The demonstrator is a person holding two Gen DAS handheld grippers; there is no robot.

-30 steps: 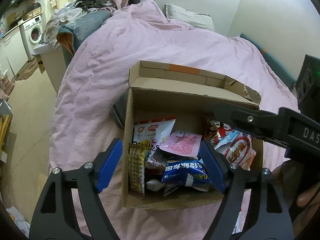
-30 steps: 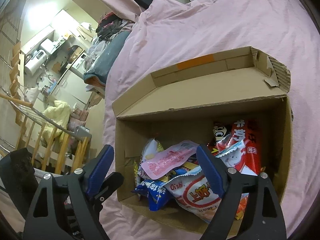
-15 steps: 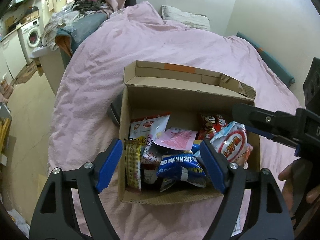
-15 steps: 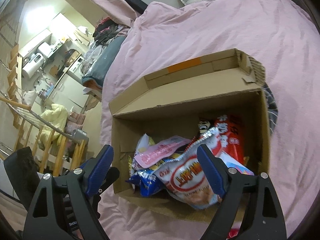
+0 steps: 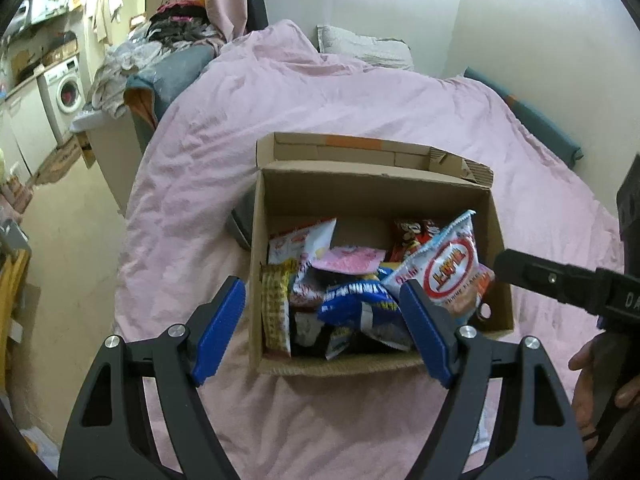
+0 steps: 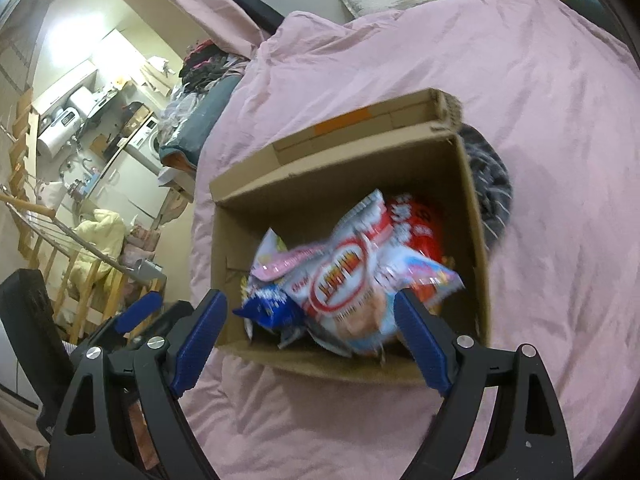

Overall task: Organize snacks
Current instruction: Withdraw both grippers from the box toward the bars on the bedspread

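Shrimp-chip bag (image 5: 448, 272) now upright in snack-filled cardboard box (image 5: 460, 196) (flaps open), both tools (image 5: 322, 328) (image 6: 310, 336) wide open, empty.

This is a lived-in home, a small one-room flat by the look of it. A bed under a crumpled pink duvet (image 5: 360, 104) fills the middle, with a pale grey pillow (image 5: 362, 48) against the white wall. Heaped clothes and laundry (image 5: 160, 52) sit piled beside it. Off to the side stands a white front-loading washing machine (image 5: 64, 88) under a cluttered worktop (image 5: 24, 76). The other view shows kitchen appliances on shelves (image 6: 72, 116) and a wooden clothes-drying rack (image 6: 52, 248) hung with a yellow garment.
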